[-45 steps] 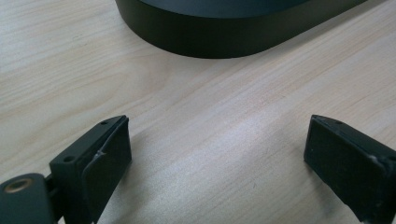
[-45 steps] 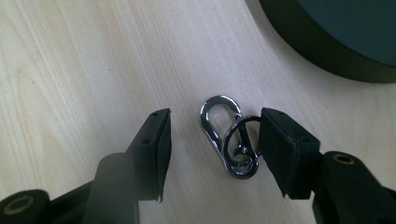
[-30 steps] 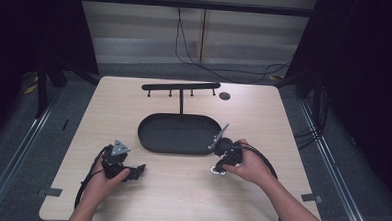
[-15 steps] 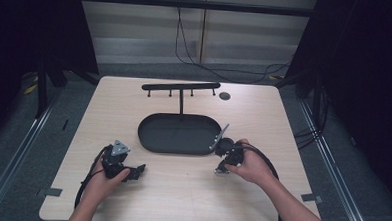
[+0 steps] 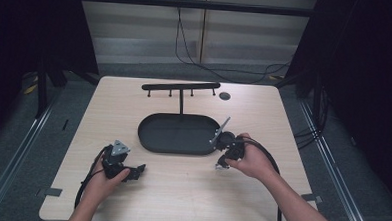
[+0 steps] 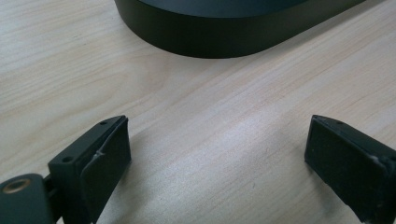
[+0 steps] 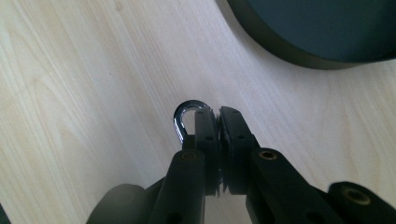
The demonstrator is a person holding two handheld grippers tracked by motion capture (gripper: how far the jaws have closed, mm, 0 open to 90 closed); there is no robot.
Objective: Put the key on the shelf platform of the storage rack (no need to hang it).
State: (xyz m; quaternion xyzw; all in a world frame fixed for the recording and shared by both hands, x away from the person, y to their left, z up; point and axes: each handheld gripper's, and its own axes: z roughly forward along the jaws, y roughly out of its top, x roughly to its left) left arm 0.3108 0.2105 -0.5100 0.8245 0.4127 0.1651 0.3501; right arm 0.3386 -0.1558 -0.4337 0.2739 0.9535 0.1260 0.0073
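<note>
**A:** What has the right gripper [image 7: 218, 114] got?

**B:** Its jaws are pressed together on a small shiny metal hook [image 7: 185, 119]. In the right gripper view the curved end bulges out beside the left jaw tip, just above the wooden table [image 7: 84, 84]. The rest of it is hidden between the pads, so I can't tell its full shape.

**A:** And where would it go?

**B:** My guess is the black rack with pegs [image 5: 181, 86]. In the high view the right gripper [image 5: 224, 161] sits just past the right end of the black oval tray [image 5: 150, 138], and the rack's bar runs crosswise beyond the tray, well ahead of the tool and a little to its left. So the move would turn on carrying the hook forward over the tray, with its open curve turned toward the bar.

**A:** The left gripper?

**B:** The left gripper [image 6: 215, 163] has its jaws wide apart with nothing between them, only bare wood, and the tray wall [image 6: 224, 39] is close ahead. In the high view it [image 5: 137, 169] rests low on the table, farther from the rack than the right one.

**A:** What do the views add to one another?

**B:** The right gripper view shows the clamp and the hook's bend; the high view is too coarse for that, but gives the rack's bearing from the tool.
</note>
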